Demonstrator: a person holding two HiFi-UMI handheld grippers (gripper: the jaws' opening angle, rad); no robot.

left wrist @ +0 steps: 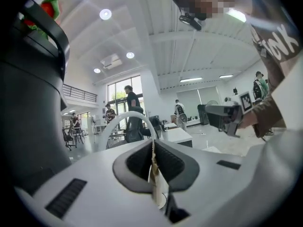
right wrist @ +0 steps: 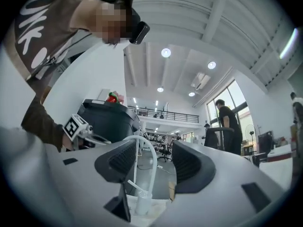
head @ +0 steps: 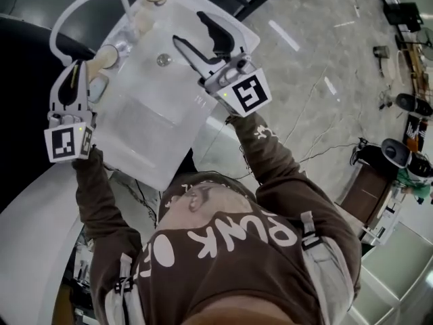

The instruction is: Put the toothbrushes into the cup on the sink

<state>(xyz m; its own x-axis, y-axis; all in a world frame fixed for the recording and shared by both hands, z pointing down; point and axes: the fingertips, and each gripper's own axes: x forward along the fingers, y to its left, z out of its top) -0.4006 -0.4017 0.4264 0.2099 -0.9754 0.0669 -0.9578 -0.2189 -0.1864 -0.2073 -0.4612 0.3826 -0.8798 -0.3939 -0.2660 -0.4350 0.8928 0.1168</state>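
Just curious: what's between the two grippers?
In the head view, the sink basin with its drain lies between the left gripper, clamping a toothbrush, and the open right gripper.

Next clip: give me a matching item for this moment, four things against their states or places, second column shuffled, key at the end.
Things:
1. left gripper
2. right gripper
3. faucet
4. drain

States or places:
A. white arch
B. jaws apart, gripping nothing
C. round metal, in the bottom of the sink
D. jaws shut on a thin tan strip

Pairs: 1-D, 2-B, 3-A, 4-C.
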